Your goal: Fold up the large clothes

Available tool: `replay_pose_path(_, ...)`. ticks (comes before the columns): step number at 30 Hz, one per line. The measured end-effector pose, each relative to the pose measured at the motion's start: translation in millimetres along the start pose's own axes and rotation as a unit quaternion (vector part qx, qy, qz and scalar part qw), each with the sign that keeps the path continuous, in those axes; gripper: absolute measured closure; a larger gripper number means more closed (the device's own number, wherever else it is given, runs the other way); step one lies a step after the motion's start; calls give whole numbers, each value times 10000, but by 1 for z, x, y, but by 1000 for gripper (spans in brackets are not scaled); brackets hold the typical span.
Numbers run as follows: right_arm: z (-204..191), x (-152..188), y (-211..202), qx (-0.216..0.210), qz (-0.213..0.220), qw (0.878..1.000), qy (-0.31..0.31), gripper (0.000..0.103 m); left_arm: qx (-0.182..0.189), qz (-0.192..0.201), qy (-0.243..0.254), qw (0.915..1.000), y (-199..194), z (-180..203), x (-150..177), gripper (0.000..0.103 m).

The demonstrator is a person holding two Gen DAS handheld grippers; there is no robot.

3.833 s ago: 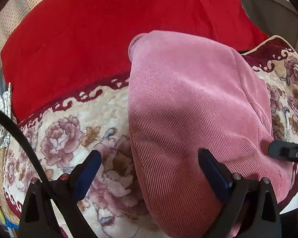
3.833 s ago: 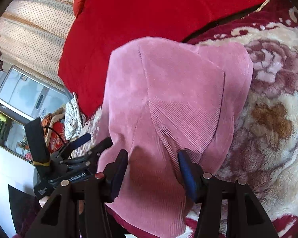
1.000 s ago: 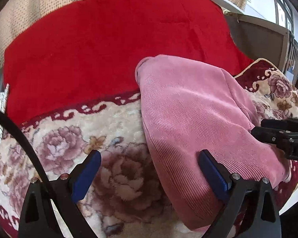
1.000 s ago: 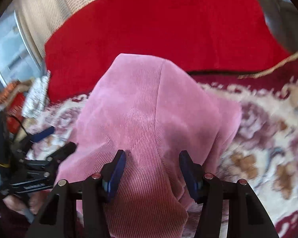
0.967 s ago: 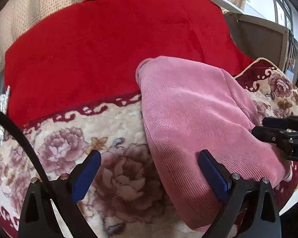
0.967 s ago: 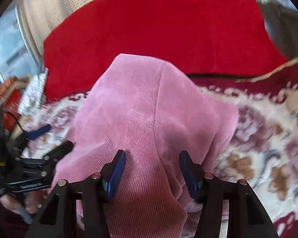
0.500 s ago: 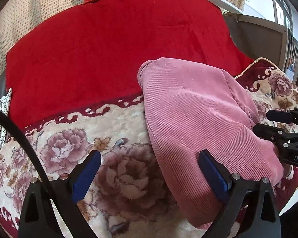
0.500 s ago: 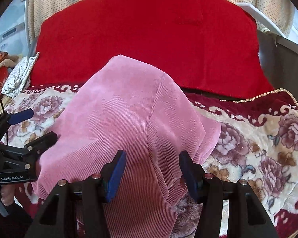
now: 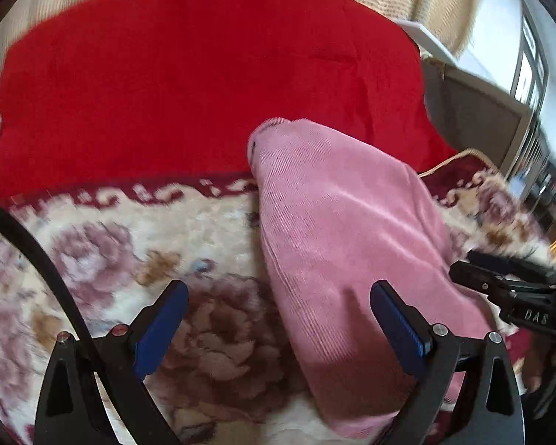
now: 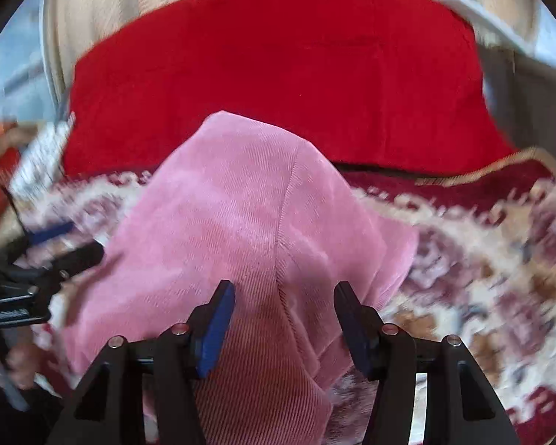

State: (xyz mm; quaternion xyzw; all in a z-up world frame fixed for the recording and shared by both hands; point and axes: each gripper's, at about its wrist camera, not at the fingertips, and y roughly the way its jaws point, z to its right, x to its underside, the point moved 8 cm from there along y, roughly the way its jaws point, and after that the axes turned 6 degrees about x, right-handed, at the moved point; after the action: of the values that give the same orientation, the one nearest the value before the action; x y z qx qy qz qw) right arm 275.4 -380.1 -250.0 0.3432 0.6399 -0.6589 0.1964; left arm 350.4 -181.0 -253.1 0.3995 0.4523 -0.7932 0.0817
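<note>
Left wrist view: the left gripper (image 9: pixel 276 313) spreads its fingers wide over the floral blanket (image 9: pixel 103 244), the pink corduroy garment (image 9: pixel 337 244) at 2 o'clock. Right wrist view: the right gripper (image 10: pixel 283 320) straddles the garment, fingers apart.

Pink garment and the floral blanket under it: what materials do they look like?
Pink garment: looks like fine-ribbed corduroy, judging by its narrow parallel ridges and soft sheen; a stitched seam runs down it. Floral blanket: plush, fluffy pile, probably fleece or mink-type; cream ground with printed roses and a maroon border. Blur leaves the fibre type open.
</note>
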Motion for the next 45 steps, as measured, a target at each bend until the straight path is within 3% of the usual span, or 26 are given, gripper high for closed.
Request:
replay_pose_path(3, 30, -1, 3, -721, -103, 9910, 1121, 37, 130, -9, -377, 9992, 3, -10, -2, 4)
replay_pose_path(5, 49, -2, 4, -816, -94, 9839, 1589, 37, 159, 19, -478, 9987, 3, -13, -4, 4)
replay_pose_path(8, 66, 0, 9, -726, -171, 9812, 1782, 37, 331, -24, -523, 9981, 4, -11, -4, 4)
replay_pose_path(11, 72, 5, 19, -1124, -425, 9691, 2154, 37, 470, -119, -532, 9974, 7, -9, -2, 4)
replay_pose_path(14, 79, 9, 24, -1108, -511, 9641, 2360, 37, 304, -99, -443, 9985, 8, -9, -1, 4)
replay_pose_path(16, 80, 6, 18, -593, -270, 9758, 2087, 37, -67, 77, -291, 9995, 4, -10, -4, 4)
replay_pose_path(19, 67, -1, 8, -145, 71, 9898, 1415, 37, -577, 267, 22, 9980, -2, -10, -7, 4)
replay_pose_path(25, 46, -6, 3, 38, 350, 9949, 942, 37, -1375, 520, 671, 9869, -12, -5, -9, 4)
replay_pose_path(32, 20, -12, 3, 483, 519, 9962, 505, 37, -1488, 542, 972, 9826, -13, 2, -9, 4)
replay_pose_path(45, -10, -12, 7, 1067, 640, 9922, -31, 37, -1496, 513, 954, 9828, -14, -3, -5, 4)
